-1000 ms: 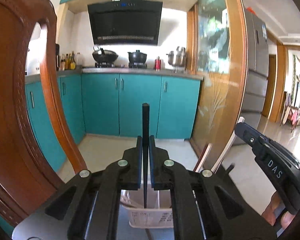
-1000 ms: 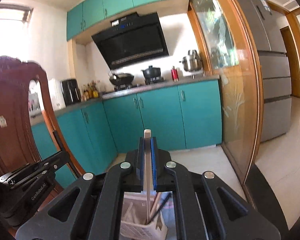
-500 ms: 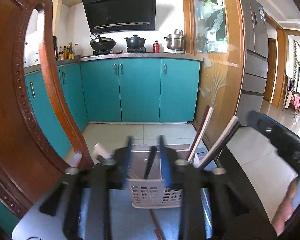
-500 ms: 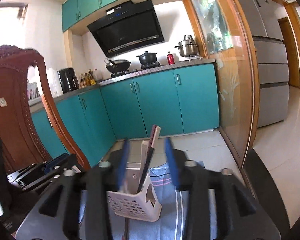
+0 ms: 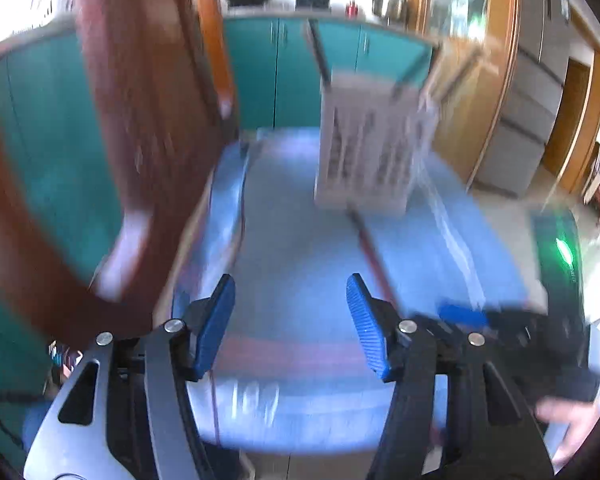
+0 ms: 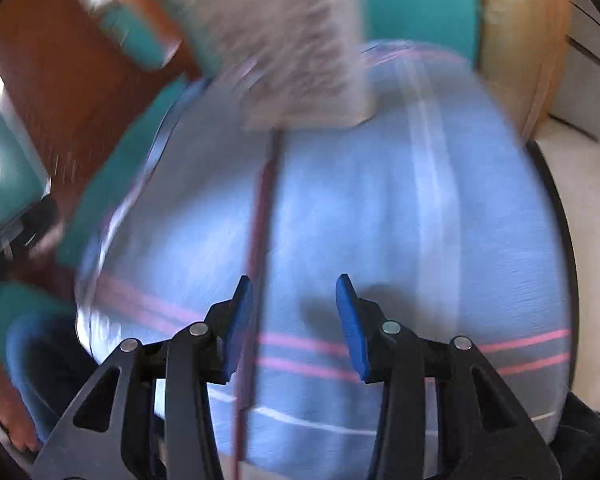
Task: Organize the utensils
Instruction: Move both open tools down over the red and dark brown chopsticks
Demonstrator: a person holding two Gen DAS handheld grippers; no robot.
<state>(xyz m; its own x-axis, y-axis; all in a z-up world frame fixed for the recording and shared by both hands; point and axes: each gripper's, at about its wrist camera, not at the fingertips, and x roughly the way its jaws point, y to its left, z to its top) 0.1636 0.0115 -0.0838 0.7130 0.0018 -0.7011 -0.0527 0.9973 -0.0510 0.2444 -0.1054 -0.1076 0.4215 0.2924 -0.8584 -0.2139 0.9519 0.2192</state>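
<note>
Left wrist view: the left gripper (image 5: 290, 322) has its jaws opening over the blue striped cloth (image 5: 300, 240) on the desk, nothing between them; the white utensil basket (image 5: 370, 148) stands upper centre of frame. Right wrist view: the right gripper (image 6: 296, 324) jaws stand apart and empty, a dark red chopstick (image 6: 260, 216) lying just beside the left pad (image 6: 238, 326), basket (image 6: 300, 52) at top centre.

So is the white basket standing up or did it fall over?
Standing up. The white basket sits upright on the blue cloth, with sticks poking out of its top; the pictures are blurry.
</note>
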